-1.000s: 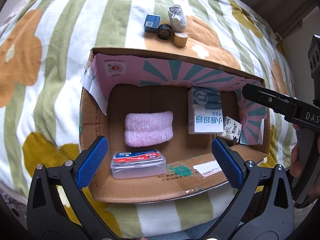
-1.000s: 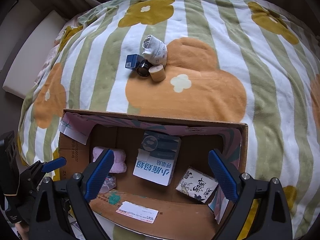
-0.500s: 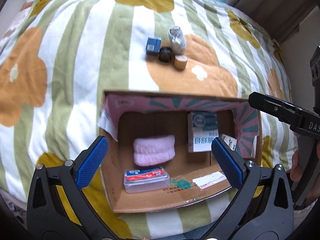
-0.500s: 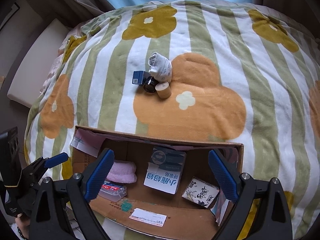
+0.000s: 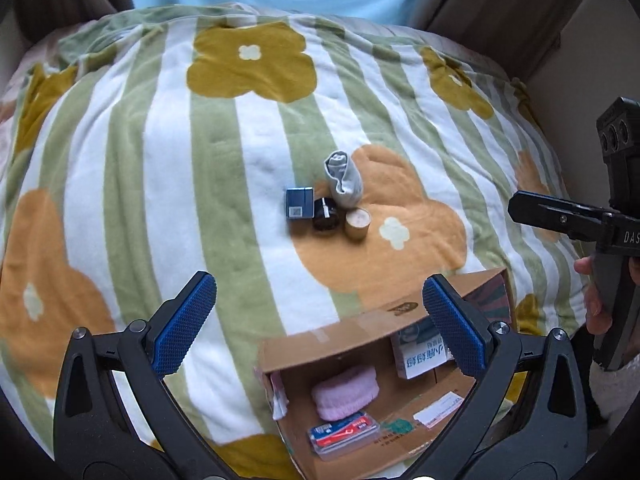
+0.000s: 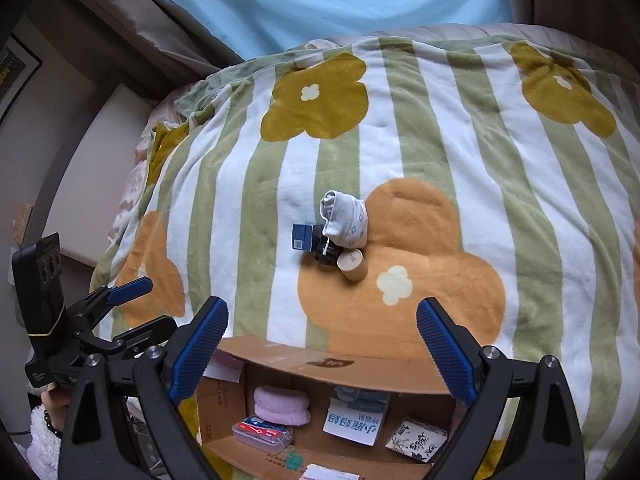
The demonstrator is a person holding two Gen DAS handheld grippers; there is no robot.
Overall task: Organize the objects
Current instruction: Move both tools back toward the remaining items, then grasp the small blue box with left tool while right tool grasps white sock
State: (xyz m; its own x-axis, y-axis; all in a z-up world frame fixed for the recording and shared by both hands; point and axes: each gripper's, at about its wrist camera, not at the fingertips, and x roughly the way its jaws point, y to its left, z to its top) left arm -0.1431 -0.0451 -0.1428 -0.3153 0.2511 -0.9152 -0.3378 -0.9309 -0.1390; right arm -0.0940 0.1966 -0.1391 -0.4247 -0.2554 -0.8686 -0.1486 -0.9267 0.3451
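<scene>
My left gripper (image 5: pixel 318 322) spread wide, nothing between the blue pads; right gripper (image 6: pixel 322 342) the same. Both above the near edge of the flowered blanket (image 5: pixel 132 168).

Directly below my fingers: open cardboard box (image 6: pixel 320 358) holding a pink rolled cloth (image 6: pixel 282 404), clear plastic case (image 6: pixel 262 434) with red-blue label, white-blue carton (image 6: pixel 354 418), small patterned box (image 6: pixel 416 438).

Ahead of both grippers, well apart from the box: tight cluster on the blanket. Rolled grey sock (image 5: pixel 344 180), dark blue box (image 5: pixel 299 203), black jar (image 5: pixel 326 214), tan cylinder (image 5: pixel 357 222), touching or nearly so.
</scene>
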